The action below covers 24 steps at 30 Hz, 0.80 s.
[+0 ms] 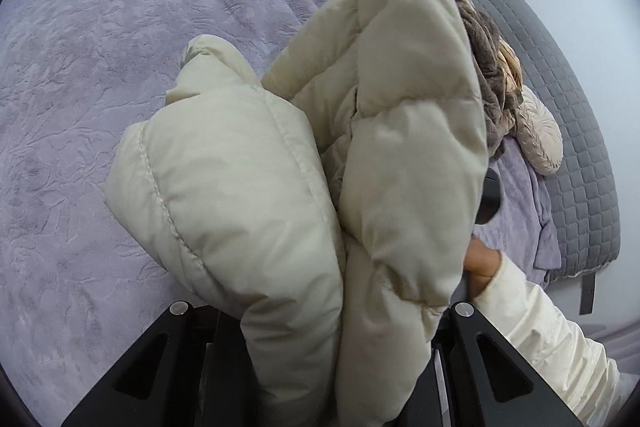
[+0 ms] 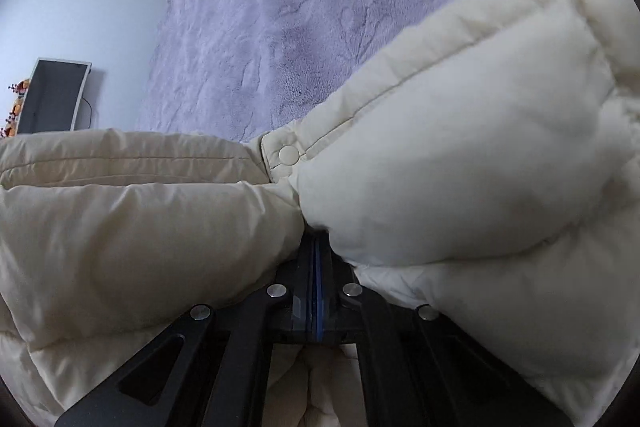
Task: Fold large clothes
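Note:
A cream puffer jacket (image 1: 304,163) is held up above a lilac bedspread (image 1: 100,67). In the left wrist view its quilted folds bulge between the black finger mounts and hide my left gripper's (image 1: 340,307) fingertips; thick padding fills the gap. In the right wrist view my right gripper (image 2: 316,239) is shut on the jacket (image 2: 440,167) near a snap button (image 2: 289,154), the blue-edged pads pressed together with fabric bunched on both sides. The jacket's brown fur lining (image 1: 486,67) shows at its top edge.
A person's hand and cream sleeve (image 1: 532,323) sit at the lower right of the left view. A beige quilted garment (image 1: 536,131) lies by a grey quilted headboard (image 1: 576,115). A dark framed panel (image 2: 52,95) leans on the white wall.

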Tool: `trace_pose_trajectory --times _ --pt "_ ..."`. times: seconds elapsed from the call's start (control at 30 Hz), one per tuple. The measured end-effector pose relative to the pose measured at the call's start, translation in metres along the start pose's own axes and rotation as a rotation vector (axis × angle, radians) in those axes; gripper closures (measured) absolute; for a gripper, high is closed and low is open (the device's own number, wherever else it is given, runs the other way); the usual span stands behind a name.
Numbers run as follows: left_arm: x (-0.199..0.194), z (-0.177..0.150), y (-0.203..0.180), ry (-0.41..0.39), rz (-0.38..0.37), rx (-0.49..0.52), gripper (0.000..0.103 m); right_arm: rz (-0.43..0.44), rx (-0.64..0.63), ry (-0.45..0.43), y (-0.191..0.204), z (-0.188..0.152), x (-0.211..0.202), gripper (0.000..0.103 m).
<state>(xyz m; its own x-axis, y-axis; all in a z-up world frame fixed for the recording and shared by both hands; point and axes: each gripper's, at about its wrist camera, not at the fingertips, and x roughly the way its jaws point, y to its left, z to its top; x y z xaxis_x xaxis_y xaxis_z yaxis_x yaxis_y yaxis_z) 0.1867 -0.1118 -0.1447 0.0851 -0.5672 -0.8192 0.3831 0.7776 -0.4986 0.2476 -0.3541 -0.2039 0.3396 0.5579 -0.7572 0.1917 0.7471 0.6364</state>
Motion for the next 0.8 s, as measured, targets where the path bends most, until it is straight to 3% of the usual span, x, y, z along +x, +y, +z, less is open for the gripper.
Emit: trace_pose_trajectory --times 0.17,0.33,0.43,0.53,0.8 --pt "0.001 -0.001 -0.006 0.005 0.024 -0.019 0.08 -0.08 -0.055 -0.109 -0.009 -0.03 -0.079 0.1" --pt "0.003 -0.001 -0.005 0.014 0.051 -0.028 0.08 -0.205 -0.027 -0.2 -0.052 -0.085 -0.14 0.1" --pt "0.005 0.001 -0.009 0.022 0.075 -0.024 0.08 -0.174 0.041 -0.214 -0.096 -0.109 -0.159 0.1" --pt "0.008 0.003 -0.02 0.039 0.103 -0.019 0.08 -0.127 0.089 -0.21 -0.128 -0.132 -0.157 0.1" --pt "0.035 0.005 -0.093 0.114 0.128 0.092 0.079 -0.029 0.154 -0.192 -0.153 -0.136 -0.117 0.1"
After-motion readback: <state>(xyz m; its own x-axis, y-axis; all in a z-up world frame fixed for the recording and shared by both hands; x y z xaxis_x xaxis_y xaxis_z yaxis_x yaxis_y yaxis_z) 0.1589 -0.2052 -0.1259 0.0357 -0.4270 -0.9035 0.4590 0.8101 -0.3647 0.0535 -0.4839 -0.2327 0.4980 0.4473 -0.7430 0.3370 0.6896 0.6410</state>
